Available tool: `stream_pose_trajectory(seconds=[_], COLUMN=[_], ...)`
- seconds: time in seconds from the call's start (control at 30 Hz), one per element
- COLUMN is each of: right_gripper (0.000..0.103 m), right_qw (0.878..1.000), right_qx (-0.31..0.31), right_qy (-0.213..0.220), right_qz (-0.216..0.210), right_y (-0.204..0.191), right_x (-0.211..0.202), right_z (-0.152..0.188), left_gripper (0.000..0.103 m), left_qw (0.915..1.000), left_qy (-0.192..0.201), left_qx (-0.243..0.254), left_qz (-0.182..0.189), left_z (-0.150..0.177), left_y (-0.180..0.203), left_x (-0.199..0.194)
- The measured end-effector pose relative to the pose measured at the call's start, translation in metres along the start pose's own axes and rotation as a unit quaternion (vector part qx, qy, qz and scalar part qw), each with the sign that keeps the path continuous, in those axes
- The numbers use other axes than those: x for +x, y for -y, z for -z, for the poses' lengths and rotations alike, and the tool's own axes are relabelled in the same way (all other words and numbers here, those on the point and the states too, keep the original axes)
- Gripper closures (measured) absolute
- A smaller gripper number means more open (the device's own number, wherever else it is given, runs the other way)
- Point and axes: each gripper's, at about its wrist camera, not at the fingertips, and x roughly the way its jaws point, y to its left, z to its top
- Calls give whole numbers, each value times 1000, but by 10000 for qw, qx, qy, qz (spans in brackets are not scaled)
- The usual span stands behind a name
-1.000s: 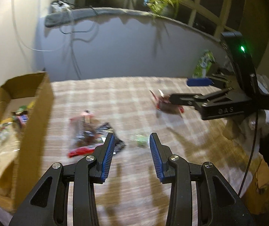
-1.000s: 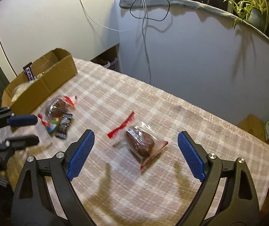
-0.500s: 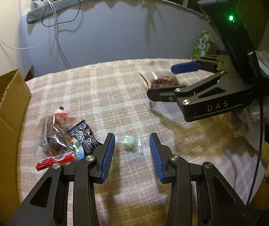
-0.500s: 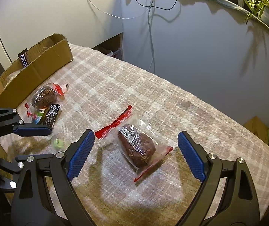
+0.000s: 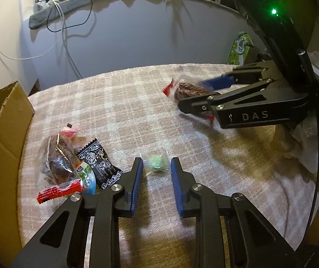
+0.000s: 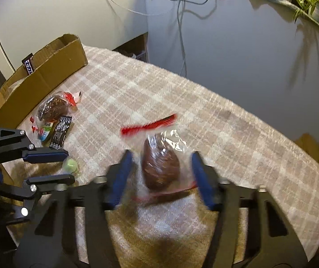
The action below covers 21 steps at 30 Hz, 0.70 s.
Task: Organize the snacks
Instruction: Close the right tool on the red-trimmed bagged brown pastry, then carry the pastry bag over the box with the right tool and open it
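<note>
A small green wrapped candy (image 5: 156, 162) lies on the plaid tablecloth between the open fingers of my left gripper (image 5: 156, 169); it also shows in the right wrist view (image 6: 70, 164). My right gripper (image 6: 162, 167) is open, with its blue pads either side of a clear bag holding a brown pastry (image 6: 160, 164), and is blurred by motion. That bag (image 5: 187, 88) and the right gripper (image 5: 206, 92) show in the left wrist view. A red stick snack (image 6: 149, 126) lies just beyond the bag.
A cardboard box (image 6: 41, 78) with snacks in it stands at the table's left end. Beside it lies a heap of snacks: a bagged pastry (image 5: 56, 156), a black packet (image 5: 99, 165) and a red stick (image 5: 60, 191). A green packet (image 5: 239, 49) stands at the far right.
My left gripper moved forward until its fingers stand either side of the green candy. My right gripper dropped over the bagged pastry and its fingers narrowed around it.
</note>
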Motion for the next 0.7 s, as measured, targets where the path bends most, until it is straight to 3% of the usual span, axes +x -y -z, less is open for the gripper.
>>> stream_pose_trajectory(seconds=[0.7], right_gripper=[65], right_qw=[9995], right_qx=[124], right_qy=[281], right_qz=[109], right_y=[-11], right_x=[-33], right_z=[8], left_gripper=[80], left_qw=[9989], left_qy=[407], left_qx=[-194], left_qz=[86], left_z=[8], left_y=[-9], left_x=[-40])
